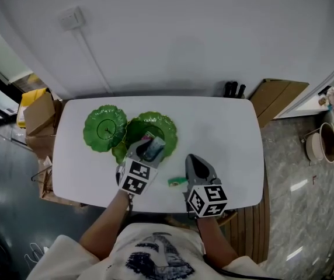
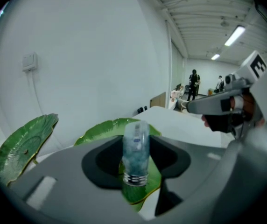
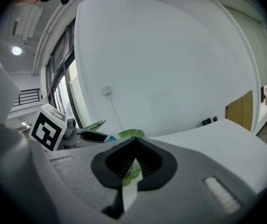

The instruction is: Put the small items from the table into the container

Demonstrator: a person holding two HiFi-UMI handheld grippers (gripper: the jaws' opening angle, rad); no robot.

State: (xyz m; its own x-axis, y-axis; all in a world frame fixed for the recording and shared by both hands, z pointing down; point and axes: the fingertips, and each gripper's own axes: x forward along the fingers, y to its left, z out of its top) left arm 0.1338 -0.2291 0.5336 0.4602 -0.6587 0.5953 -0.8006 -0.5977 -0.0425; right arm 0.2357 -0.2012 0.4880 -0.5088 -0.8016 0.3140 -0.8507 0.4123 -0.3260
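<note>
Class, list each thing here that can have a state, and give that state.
left gripper: shut on the bottle
bottle: held above the right dish, not released
right gripper: seemingly shut on a thin green-and-white strip
left dish: empty
right dish: partly hidden; nothing seen inside
green item: lying loose on the table

White table, two green leaf-shaped dishes at left, small green item in front.
</note>
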